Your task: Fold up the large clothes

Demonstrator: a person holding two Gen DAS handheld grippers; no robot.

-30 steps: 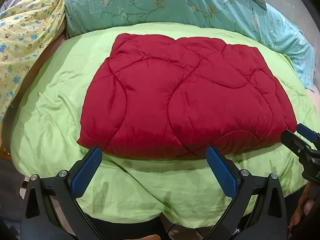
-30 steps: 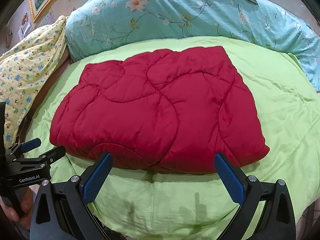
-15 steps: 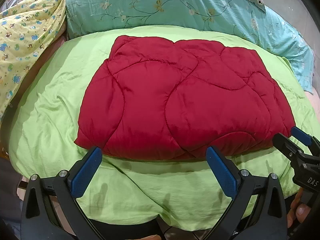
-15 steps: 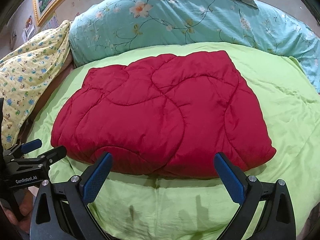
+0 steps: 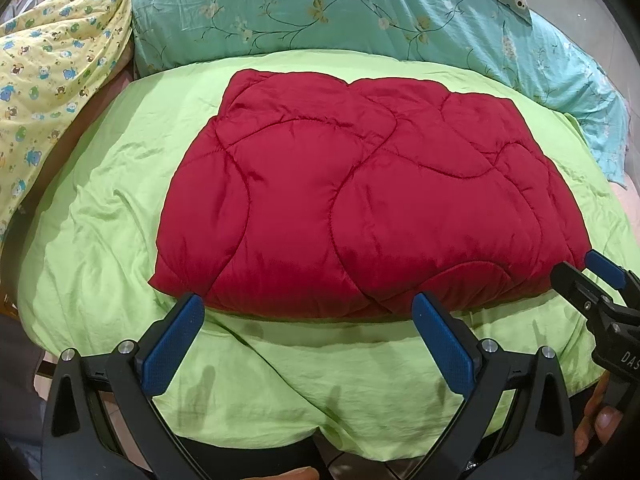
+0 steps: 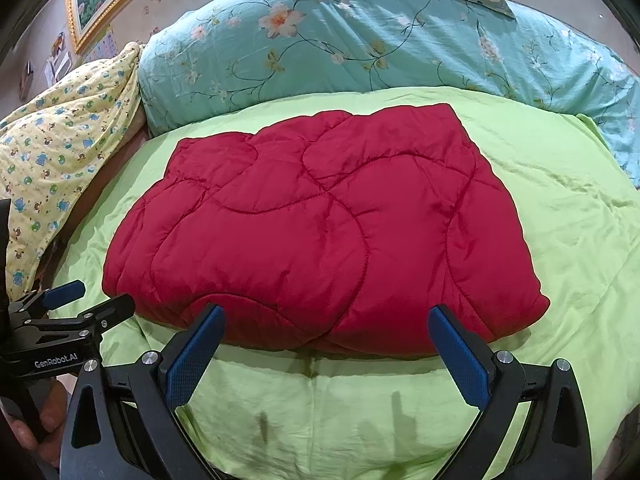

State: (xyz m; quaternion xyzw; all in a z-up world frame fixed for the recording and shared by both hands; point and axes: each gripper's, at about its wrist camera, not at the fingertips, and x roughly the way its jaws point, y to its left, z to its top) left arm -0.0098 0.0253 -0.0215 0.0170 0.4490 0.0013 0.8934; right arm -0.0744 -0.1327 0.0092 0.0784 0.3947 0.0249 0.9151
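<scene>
1. Both grippers sit a bit nearer to the puffy red quilted piece [image 5: 360, 204] than a second ago, and the red piece looks a little lower in each frame now.
2. In the left wrist view, the left gripper [image 5: 306, 320] has its two blue pads [image 5: 172, 344] spread wide apart with nothing between them. They sit at the bottom of the frame, right at the near edge of the red piece.
3. In the right wrist view, the right gripper [image 6: 326, 334] is spread wide too and holds nothing. Its blue pads [image 6: 458, 356] sit at the bottom of the frame, at the near edge of the red piece.
4. The red piece lies in the middle of both frames on the bright green wrinkled bed cover [image 5: 100, 240]. It is a thick, neat block with straight sides, so it looks folded over at least once.
5. Behind it, at the top of the frames, lies the long teal quilt with flowers [image 6: 360, 44]. A yellow cloth with little bears [image 5: 44, 92] is at the upper left.
6. My guess is most of the folding is done. What may be left is one more fold, to make the block smaller, or just a tidy-up of the edges.
7. Neither gripper has a hold on the cloth right now.
</scene>
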